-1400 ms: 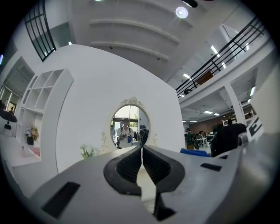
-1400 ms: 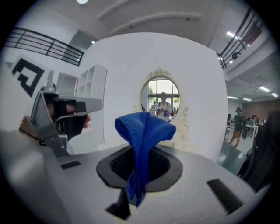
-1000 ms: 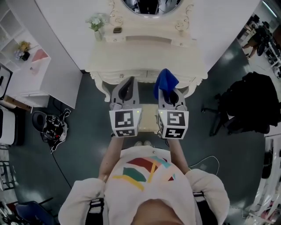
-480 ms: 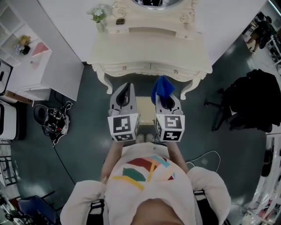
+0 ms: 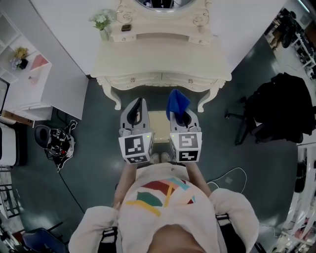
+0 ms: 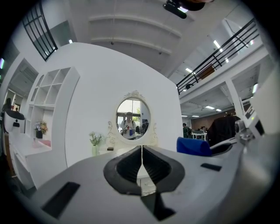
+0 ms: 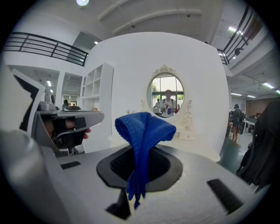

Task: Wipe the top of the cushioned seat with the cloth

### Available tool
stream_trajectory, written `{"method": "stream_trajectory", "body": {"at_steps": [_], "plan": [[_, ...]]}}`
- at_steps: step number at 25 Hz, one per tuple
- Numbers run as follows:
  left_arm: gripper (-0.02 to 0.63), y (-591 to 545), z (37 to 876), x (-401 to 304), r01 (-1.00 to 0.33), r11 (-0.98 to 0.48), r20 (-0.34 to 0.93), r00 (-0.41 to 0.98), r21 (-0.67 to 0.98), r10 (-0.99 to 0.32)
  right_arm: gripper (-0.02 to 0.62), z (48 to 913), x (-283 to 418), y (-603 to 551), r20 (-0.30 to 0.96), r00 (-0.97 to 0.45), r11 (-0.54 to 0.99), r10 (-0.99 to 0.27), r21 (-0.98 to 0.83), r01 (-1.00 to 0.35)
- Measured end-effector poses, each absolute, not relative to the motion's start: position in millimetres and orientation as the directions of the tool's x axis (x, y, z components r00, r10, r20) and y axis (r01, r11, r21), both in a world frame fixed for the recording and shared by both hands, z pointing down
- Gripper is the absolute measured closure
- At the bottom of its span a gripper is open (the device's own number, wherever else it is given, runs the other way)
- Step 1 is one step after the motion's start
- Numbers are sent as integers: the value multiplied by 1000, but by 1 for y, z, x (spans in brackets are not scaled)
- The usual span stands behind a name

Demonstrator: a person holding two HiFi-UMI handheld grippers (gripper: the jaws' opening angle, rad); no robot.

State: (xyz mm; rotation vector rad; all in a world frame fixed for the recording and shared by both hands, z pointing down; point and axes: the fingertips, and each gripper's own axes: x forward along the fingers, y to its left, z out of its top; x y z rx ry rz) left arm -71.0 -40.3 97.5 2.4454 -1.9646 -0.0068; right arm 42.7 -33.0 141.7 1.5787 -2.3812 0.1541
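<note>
Left gripper: I am holding its jaws pressed together on nothing.
Right gripper: I am pinching the blue cloth, which is flopping over the jaws.
Cushioned seat: sitting below, between my grippers, before the dressing table.

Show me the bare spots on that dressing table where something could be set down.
The dressing table has a broad lower top, bare from its front edge back to the raised shelf. That shelf is crowded: flower vase, small dark object, mirror.
</note>
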Motion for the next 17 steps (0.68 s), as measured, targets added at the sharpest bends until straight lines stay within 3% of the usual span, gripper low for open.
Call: {"method": "stream_trajectory", "body": {"at_steps": [17], "plan": [[597,-44,90,-76,-982,-189,-13,189,12,-982,560,136,40,-39,285,-378,414,-881,77,-907]]}}
